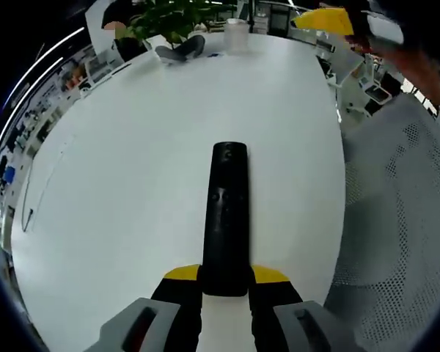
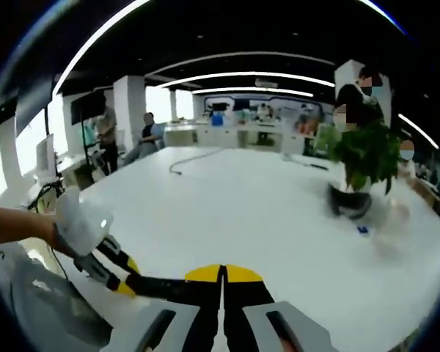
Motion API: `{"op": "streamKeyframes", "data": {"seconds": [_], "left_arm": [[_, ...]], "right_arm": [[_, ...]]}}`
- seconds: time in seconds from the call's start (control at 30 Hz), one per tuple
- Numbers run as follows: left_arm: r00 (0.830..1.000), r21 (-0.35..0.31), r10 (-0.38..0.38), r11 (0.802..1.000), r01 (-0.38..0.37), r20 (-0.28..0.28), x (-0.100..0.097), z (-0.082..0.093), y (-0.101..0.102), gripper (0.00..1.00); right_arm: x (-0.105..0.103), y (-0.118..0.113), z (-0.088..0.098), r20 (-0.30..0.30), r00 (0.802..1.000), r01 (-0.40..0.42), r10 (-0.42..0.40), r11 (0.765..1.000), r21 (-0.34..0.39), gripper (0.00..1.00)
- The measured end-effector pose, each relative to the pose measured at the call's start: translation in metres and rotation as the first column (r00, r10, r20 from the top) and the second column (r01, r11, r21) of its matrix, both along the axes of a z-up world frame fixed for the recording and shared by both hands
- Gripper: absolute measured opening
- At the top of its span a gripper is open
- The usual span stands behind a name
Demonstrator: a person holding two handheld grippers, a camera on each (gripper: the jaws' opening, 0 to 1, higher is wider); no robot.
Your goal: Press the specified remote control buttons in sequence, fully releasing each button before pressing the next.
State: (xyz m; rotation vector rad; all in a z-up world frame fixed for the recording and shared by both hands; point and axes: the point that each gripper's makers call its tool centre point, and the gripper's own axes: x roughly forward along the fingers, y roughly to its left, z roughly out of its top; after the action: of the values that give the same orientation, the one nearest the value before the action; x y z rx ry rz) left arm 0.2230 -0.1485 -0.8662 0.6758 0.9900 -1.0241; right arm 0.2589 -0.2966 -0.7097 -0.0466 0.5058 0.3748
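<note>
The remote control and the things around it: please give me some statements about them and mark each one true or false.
1. The left gripper holds the black remote control by its near end. True.
2. The remote control hangs over a wooden floor. False: it is above the white table.
3. The right gripper has its jaws closed with nothing between them. True.
4. A potted plant stands on the table. True.
5. The right gripper presses a button on the remote control. False: it is apart from it.
</note>
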Motion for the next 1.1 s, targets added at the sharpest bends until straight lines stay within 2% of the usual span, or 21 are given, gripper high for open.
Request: {"op": "streamKeyframes", "data": {"seconds": [0.1,0.27,0.37,0.47,0.57,0.6,0.67,0.7,0.73,0.8,0.87,0.93,1.0,1.03,1.1], "left_arm": [[1.000,-0.014,-0.009,1.000,0.009,0.002,-0.007,0.000,-0.002,0.23],[1.000,-0.042,-0.005,0.999,0.005,0.012,-0.017,0.001,-0.005,0.23],[1.000,-0.076,0.019,0.997,-0.017,0.021,-0.018,0.001,-0.005,0.23],[0.999,-0.117,0.025,0.993,-0.021,0.034,-0.018,0.001,-0.005,0.23],[0.998,-0.161,0.034,0.987,-0.027,0.043,-0.018,0.002,-0.005,0.23],[0.998,-0.171,0.034,0.985,-0.026,0.046,-0.018,0.002,-0.005,0.23],[0.998,-0.199,0.034,0.980,-0.023,0.054,-0.018,0.002,-0.005,0.23],[0.998,-0.212,0.023,0.977,-0.009,0.063,-0.019,0.002,-0.005,0.23],[0.998,-0.219,0.020,0.976,-0.005,0.067,-0.019,0.002,-0.005,0.23],[0.997,-0.241,0.014,0.970,0.005,0.076,-0.019,0.003,-0.006,0.23],[0.996,-0.262,0.012,0.965,0.011,0.084,-0.019,0.003,-0.005,0.24],[0.995,-0.292,0.009,0.956,0.019,0.096,-0.018,0.003,-0.006,0.24],[0.995,-0.315,0.008,0.949,0.023,0.097,-0.017,0.003,-0.005,0.24],[0.996,-0.315,0.001,0.949,0.029,0.095,-0.017,0.004,-0.006,0.24],[0.995,-0.308,-0.020,0.950,0.051,0.103,-0.018,0.004,-0.007,0.24]], "right_arm": [[0.010,0.014,0.005,-0.023,0.999,-0.048,0.049,0.998,0.032,0.00],[0.020,0.031,0.006,-0.044,0.992,-0.119,0.119,0.993,0.007,0.00],[0.024,0.044,0.002,-0.096,0.982,-0.162,0.165,0.986,0.029,0.00],[0.023,0.050,-0.012,-0.207,0.963,-0.169,0.175,0.984,0.047,0.00],[0.016,0.055,-0.036,-0.336,0.920,-0.200,0.204,0.979,0.045,0.00],[0.011,0.054,-0.049,-0.402,0.894,-0.200,0.196,0.979,0.033,0.00],[0.005,0.051,-0.065,-0.480,0.858,-0.188,0.182,0.981,0.036,0.00],[-0.002,0.051,-0.075,-0.545,0.818,-0.181,0.184,0.982,0.060,0.00],[-0.008,0.053,-0.080,-0.584,0.789,-0.172,0.191,0.981,0.089,0.00],[-0.015,0.055,-0.087,-0.639,0.746,-0.143,0.189,0.982,0.124,0.00],[-0.011,0.051,-0.094,-0.655,0.739,-0.118,0.159,0.987,0.106,0.00],[-0.011,0.049,-0.099,-0.693,0.708,-0.100,0.136,0.991,0.093,0.00],[-0.005,0.048,-0.107,-0.717,0.686,-0.097,0.123,0.992,0.077,0.00],[-0.007,0.046,-0.112,-0.742,0.662,-0.097,0.109,0.994,0.060,0.00],[-0.006,0.045,-0.120,-0.763,0.638,-0.100,0.099,0.994,0.046,0.00]]}}
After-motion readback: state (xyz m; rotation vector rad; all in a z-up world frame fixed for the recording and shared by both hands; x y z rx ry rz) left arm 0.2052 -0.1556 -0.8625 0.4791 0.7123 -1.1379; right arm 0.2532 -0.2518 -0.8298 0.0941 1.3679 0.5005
